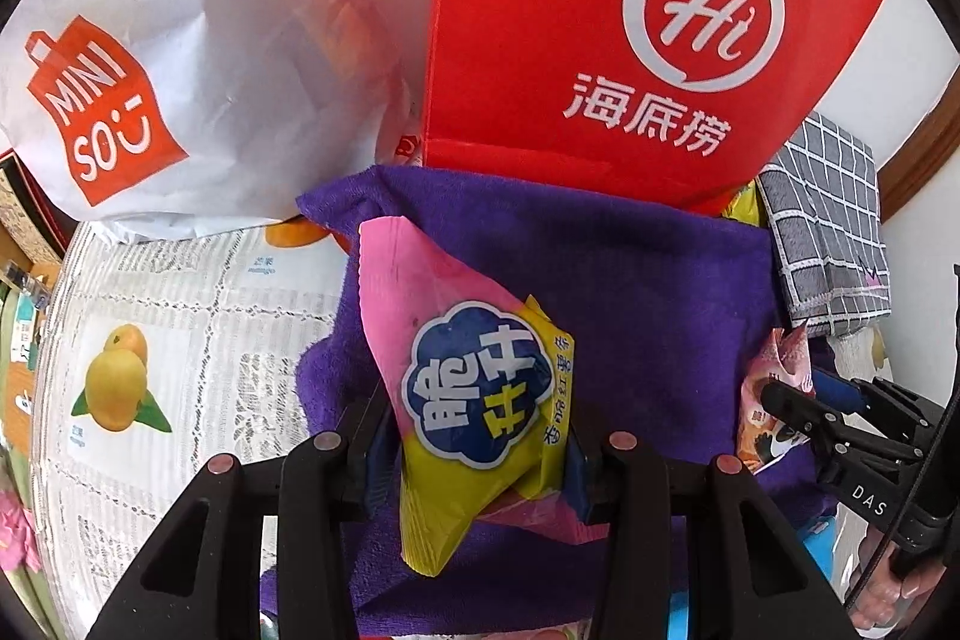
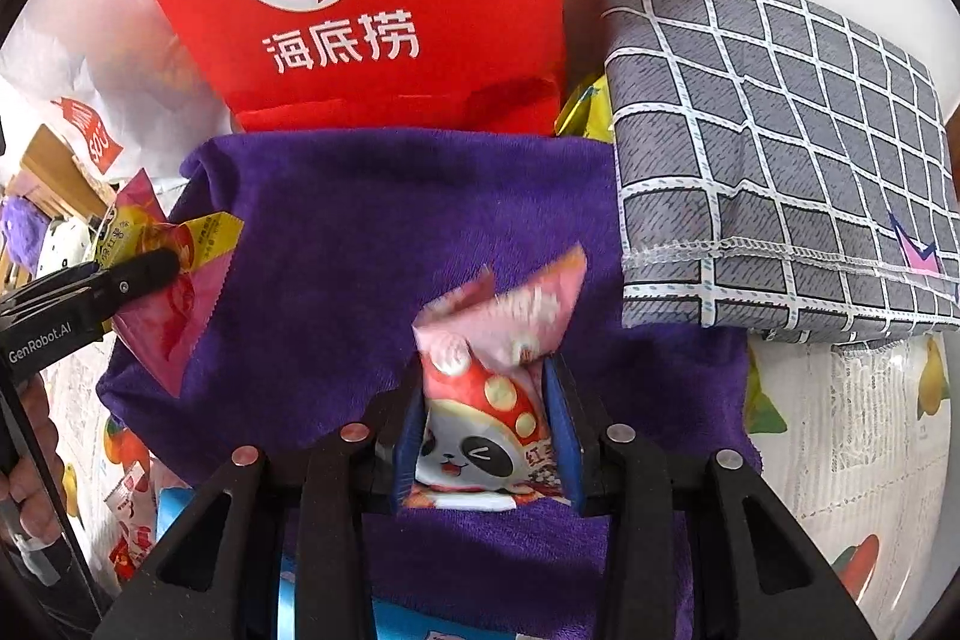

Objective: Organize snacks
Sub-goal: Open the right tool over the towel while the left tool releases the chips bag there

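Note:
My left gripper (image 1: 474, 454) is shut on a pink and yellow snack packet (image 1: 462, 388) with a blue cloud label, held above the purple towel (image 1: 648, 292). My right gripper (image 2: 486, 436) is shut on a pink panda snack packet (image 2: 486, 400), also above the purple towel (image 2: 360, 250). The right gripper with its packet also shows at the right of the left wrist view (image 1: 774, 400). The left gripper with its packet shows at the left of the right wrist view (image 2: 156, 274).
A red Haidilao bag (image 1: 630, 22) stands behind the towel, a white Miniso bag (image 1: 180, 70) to its left. A folded grey checked cloth (image 2: 768, 148) lies right of the towel. More snack packets (image 2: 132, 526) lie at the lower left on the fruit-print tablecloth (image 1: 150, 340).

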Demonstrator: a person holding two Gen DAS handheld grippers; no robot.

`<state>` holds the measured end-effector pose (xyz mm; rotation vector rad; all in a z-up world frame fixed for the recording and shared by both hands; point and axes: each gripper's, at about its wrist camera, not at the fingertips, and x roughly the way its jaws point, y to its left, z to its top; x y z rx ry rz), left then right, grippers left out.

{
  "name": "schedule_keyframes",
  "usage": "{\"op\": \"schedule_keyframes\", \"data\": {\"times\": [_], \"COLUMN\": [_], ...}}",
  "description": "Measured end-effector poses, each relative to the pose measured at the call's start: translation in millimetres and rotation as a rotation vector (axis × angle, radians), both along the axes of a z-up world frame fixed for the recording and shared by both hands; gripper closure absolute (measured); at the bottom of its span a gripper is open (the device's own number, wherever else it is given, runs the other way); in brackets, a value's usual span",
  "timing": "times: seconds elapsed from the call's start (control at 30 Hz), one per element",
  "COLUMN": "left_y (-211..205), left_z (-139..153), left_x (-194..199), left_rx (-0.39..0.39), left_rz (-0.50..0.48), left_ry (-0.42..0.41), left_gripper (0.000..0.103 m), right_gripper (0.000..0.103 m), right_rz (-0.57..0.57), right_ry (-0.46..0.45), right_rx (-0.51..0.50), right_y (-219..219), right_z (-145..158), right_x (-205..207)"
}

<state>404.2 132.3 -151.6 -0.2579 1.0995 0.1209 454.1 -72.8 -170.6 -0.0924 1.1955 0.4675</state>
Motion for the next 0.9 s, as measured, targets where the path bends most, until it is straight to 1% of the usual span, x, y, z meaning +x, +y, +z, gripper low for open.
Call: {"op": "schedule_keyframes", "data": {"times": [0.17, 0.33, 0.43, 0.5, 0.53, 0.6, 0.67, 0.73, 0.9], "left_y": [0.0, 5.0, 5.2, 4.5, 3.4, -1.6, -3.3, -1.1, -1.0], "left_z": [-6.3, -8.2, -8.8, -8.6, -6.4, 0.3, 5.2, 11.0, 26.5], "left_x": [4.2, 7.4, 8.4, 9.8, 9.7, 8.9, 7.4, 4.2, -3.1], "left_rx": [-0.002, -0.004, 0.005, 0.016, 0.02, 0.039, 0.058, 0.058, 0.06], "left_rz": [0.005, 0.017, 0.012, 0.011, 0.009, 0.011, 0.011, 0.008, 0.002], "left_ry": [0.011, 0.016, 0.026, 0.029, 0.026, 0.013, -0.004, -0.018, -0.072], "left_gripper": [0.06, 0.059, 0.055, 0.047, 0.044, 0.035, 0.034, 0.034, 0.034], "right_gripper": [0.058, 0.05, 0.047, 0.047, 0.047, 0.047, 0.047, 0.047, 0.047], "right_rz": [-0.003, -0.014, -0.022, -0.028, -0.031, -0.04, -0.048, -0.047, -0.045], "right_ry": [0.01, -0.041, -0.074, -0.092, -0.1, -0.125, -0.153, -0.181, -0.217], "right_rx": [0.0, 0.02, 0.047, 0.059, 0.063, 0.07, 0.063, 0.058, 0.111], "right_y": [-1.5, -8.2, -12.0, -15.4, -16.3, -16.6, -17.6, -16.7, -16.4], "right_z": [2.0, 20.9, 34.8, 41.8, 44.8, 50.4, 55.3, 58.9, 67.5], "right_x": [0.3, -3.4, -6.6, -8.8, -9.6, -12.1, -15.8, -18.7, -26.4]}}
